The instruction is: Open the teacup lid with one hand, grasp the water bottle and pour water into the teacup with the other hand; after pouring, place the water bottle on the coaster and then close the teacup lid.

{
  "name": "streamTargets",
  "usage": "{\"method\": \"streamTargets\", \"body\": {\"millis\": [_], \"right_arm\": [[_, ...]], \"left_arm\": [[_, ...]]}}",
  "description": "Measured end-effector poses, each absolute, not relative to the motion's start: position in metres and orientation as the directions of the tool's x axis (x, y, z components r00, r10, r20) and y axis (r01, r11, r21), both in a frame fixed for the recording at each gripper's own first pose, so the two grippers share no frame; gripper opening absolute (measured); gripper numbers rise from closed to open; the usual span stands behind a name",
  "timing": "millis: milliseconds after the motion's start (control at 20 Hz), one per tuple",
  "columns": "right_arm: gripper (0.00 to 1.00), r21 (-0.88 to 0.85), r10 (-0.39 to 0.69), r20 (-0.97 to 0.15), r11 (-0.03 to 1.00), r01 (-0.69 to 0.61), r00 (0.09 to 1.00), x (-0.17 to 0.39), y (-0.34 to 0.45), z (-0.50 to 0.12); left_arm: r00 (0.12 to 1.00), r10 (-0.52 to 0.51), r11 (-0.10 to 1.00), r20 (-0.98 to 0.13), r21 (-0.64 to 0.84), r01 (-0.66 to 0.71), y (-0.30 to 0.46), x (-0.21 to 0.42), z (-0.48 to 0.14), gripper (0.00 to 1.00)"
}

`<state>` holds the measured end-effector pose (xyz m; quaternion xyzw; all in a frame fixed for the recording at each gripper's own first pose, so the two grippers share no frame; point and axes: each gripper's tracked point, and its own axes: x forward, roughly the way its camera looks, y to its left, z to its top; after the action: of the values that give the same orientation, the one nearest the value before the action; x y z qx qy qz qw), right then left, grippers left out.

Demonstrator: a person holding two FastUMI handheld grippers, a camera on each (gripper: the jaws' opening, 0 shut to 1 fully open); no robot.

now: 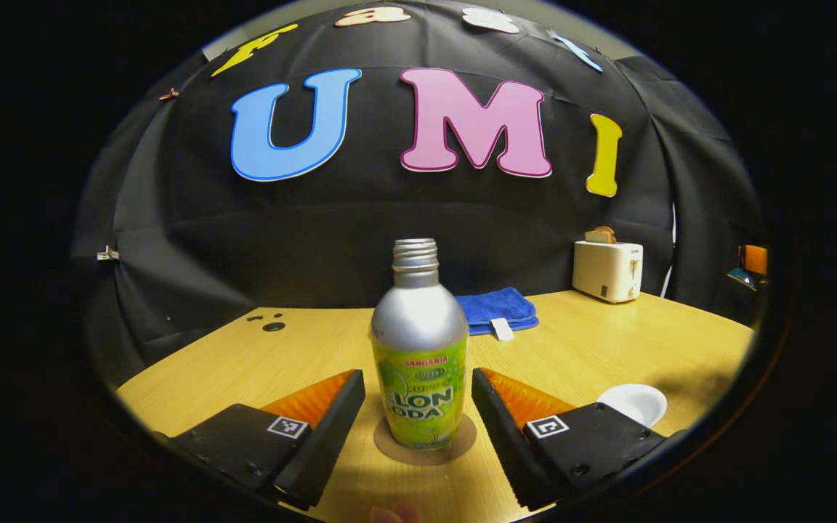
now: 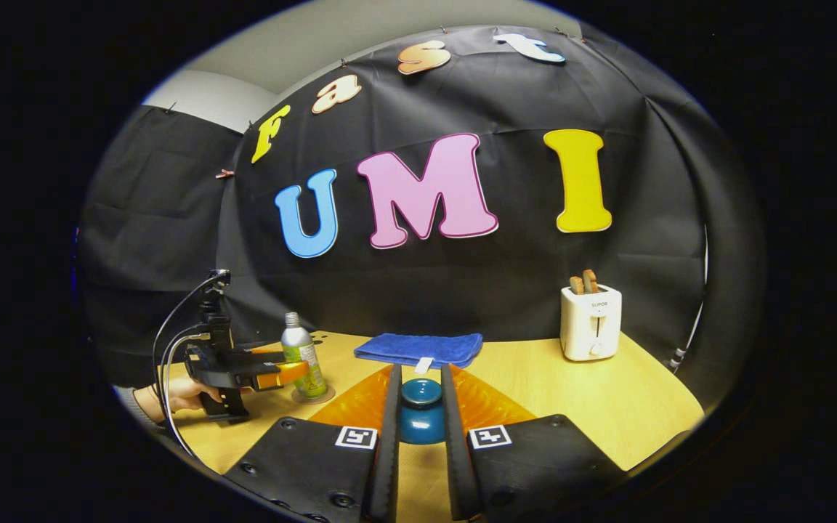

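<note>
In the left gripper view the left tongs (image 1: 418, 407) are spread wide, and the bottle (image 1: 419, 356) stands straight up in the gap between the two fingers. Neither finger touches it. The bottle is silver on top and green below, and it has no cap. It stands on a round brown coaster (image 1: 389, 447) on the tabletop (image 1: 244, 363). A blue cloth (image 1: 498, 309) lies behind the bottle, at about 1 o'clock from it. A white toaster (image 1: 607, 270) with bread in it stands farther off at 2 o'clock, near the back edge. A small white dish (image 1: 636, 401) sits at 3 o'clock from the bottle, just past the right finger. In the right gripper view the right tongs (image 2: 418, 421) are pinching a dark blue teacup lid (image 2: 421, 392) by its round knob, with both fingers pressed against it. I cannot see whether a cup is under it. The blue cloth (image 2: 418, 349) lies just behind the lid at 12 o'clock. The toaster (image 2: 591, 321) stands at 2 o'clock from the lid. Far over at 9 o'clock a hand (image 2: 182, 396) holds the left tongs (image 2: 295, 372), and their orange fingers reach around the bottle (image 2: 301, 354), which stands on the coaster (image 2: 313, 396). The tabletop (image 2: 571, 407) is pale wood.
</note>
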<state>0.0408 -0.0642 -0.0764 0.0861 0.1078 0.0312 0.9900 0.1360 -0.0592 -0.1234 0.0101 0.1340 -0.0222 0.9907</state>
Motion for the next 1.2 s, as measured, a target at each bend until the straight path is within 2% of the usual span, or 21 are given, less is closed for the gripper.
{"method": "streamTargets", "body": {"millis": [200,500,750,900,950,1000,1050,1200], "right_arm": [[0.31,0.226,0.172,-0.219,0.966,-0.122,0.961,0.051,-0.023,-0.093],[0.31,0.300,0.247,-0.289,0.941,-0.158,0.925,0.079,0.029,-0.136],[0.31,0.257,0.246,-0.359,0.953,-0.159,0.900,0.098,0.054,-0.165],[0.31,0.207,0.208,-0.414,0.970,-0.131,0.886,0.105,0.057,-0.190],[0.27,0.203,0.200,-0.425,0.972,-0.122,0.883,0.106,0.058,-0.195],[0.27,0.201,0.195,-0.433,0.973,-0.116,0.880,0.108,0.061,-0.200],[0.31,0.200,0.192,-0.440,0.973,-0.112,0.878,0.109,0.062,-0.203],[0.31,0.176,0.182,-0.456,0.978,-0.112,0.871,0.110,0.063,-0.209]], "left_arm": [[0.969,-0.048,0.999,-0.241,-0.002,0.049,-0.055,0.098,-0.111,0.94],[0.980,-0.056,0.998,-0.192,-0.045,0.048,-0.045,0.057,-0.092,0.93],[0.984,-0.065,0.996,-0.168,-0.068,0.054,-0.039,0.041,-0.093,0.94],[0.981,-0.051,0.998,-0.186,-0.058,0.041,-0.031,0.041,-0.096,0.93],[0.982,-0.047,0.998,-0.182,-0.056,0.037,-0.029,0.041,-0.094,0.93],[0.982,-0.055,0.997,-0.180,-0.061,0.044,-0.031,0.040,-0.093,0.93],[0.982,-0.056,0.997,-0.180,-0.062,0.046,-0.032,0.040,-0.092,0.93],[0.984,-0.046,0.998,-0.174,-0.047,0.038,-0.029,0.039,-0.090,0.93]]}}
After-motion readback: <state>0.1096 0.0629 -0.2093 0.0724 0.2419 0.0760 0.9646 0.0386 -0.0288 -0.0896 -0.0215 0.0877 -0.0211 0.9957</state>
